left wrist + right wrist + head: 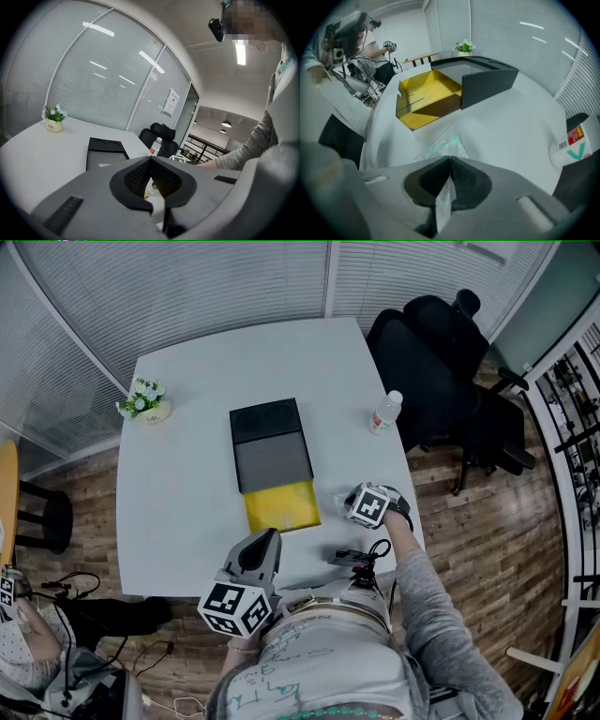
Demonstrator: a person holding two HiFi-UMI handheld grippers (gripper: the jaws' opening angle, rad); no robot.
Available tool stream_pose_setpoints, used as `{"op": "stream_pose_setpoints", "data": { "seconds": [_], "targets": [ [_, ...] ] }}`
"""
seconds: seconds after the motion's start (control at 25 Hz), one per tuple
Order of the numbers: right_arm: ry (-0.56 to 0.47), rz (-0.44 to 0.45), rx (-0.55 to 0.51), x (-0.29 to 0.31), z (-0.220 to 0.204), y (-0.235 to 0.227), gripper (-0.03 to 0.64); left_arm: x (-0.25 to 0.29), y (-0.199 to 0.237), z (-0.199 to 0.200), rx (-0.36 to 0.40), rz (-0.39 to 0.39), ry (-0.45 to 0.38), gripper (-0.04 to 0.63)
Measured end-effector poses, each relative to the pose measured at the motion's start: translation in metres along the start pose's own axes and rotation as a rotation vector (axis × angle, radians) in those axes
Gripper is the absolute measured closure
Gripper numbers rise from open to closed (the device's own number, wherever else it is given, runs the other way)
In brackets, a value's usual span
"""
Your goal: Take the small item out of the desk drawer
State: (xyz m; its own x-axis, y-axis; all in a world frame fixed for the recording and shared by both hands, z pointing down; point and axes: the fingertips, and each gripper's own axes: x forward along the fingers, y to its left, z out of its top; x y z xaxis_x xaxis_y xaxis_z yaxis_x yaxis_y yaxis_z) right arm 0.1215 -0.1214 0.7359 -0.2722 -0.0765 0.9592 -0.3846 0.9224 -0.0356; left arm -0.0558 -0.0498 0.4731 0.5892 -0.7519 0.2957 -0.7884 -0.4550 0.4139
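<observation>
On the wide white bench (178, 484), the black desk organiser (270, 442) was seen with its yellow drawer (281, 507) pulled out. Just right of that drawer, the right claw (450, 160) was clamped shut on the small clear plastic packet (443, 146), whose free end trailed toward the drawer. The left claw (265, 540), closed and empty, was held farther off.

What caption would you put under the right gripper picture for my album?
Right gripper pinching a clear packet on the white table, beside the open yellow drawer.
</observation>
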Motion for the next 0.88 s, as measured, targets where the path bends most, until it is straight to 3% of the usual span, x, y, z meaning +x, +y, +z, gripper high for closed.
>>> {"op": "stream_pose_setpoints", "data": {
  "seconds": [0.16,0.32,0.48,0.88],
  "targets": [
    [-0.022,-0.005,0.006,-0.006,0.004,-0.001,0.547,-0.001,-0.001,0.0,0.005,-0.007,0.003,0.598],
    [-0.074,-0.016,-0.034,-0.024,0.015,-0.001,0.531,0.0,-0.002,-0.003,0.001,-0.015,0.004,0.598],
    [-0.087,-0.016,-0.05,-0.041,0.014,0.003,0.451,0.003,-0.004,-0.005,0.007,-0.028,0.01,0.598],
    [-0.093,-0.045,-0.078,-0.052,0.008,0.01,0.44,0.008,-0.004,-0.006,0.021,-0.038,0.021,0.598]
  ]
}}
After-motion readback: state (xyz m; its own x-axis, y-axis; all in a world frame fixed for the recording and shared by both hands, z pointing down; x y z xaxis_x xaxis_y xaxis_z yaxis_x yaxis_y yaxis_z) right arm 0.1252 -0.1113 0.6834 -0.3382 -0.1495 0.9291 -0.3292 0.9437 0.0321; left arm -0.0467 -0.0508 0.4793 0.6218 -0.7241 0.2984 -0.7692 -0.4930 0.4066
